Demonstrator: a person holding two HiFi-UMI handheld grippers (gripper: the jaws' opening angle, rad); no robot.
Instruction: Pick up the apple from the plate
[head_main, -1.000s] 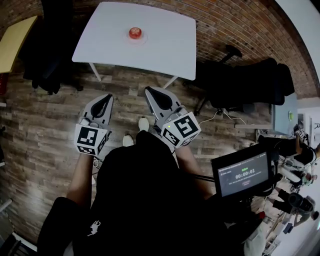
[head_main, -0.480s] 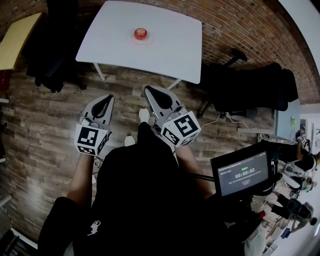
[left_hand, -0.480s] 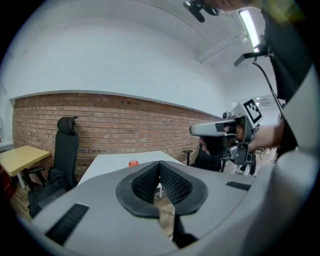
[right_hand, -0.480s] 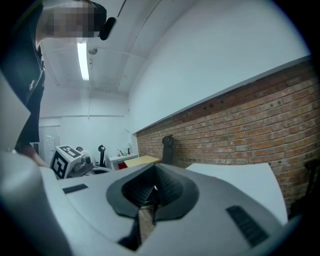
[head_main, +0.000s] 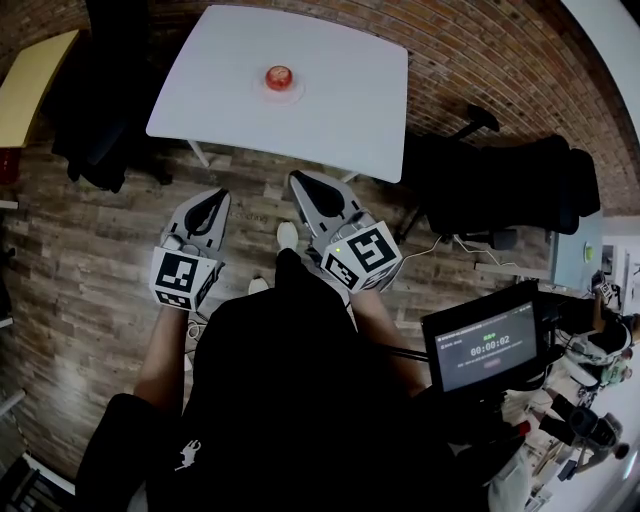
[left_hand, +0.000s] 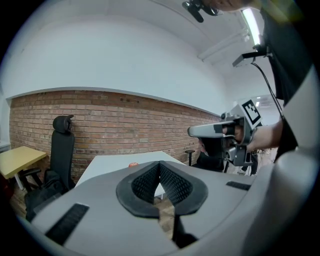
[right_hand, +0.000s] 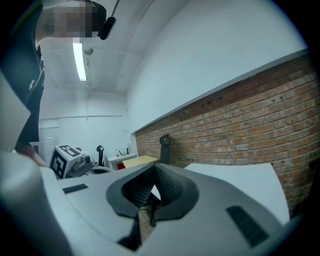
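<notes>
A red apple sits on a small white plate towards the far side of a white table; the left gripper view shows the apple as a small spot beyond the jaws. My left gripper and right gripper are held side by side over the wooden floor, well short of the table. Both point towards the table, jaws shut with nothing between them. The right gripper also shows from the side in the left gripper view.
Black office chairs stand right of the table, and a dark chair with bags stands to its left. A yellow desk is at far left. A monitor on a stand sits close on my right. A brick wall runs behind the table.
The table with the apple has slid a little lower and larger in the head view, so I have come nearer to it. Both grippers stay shut and keep their places before me.
</notes>
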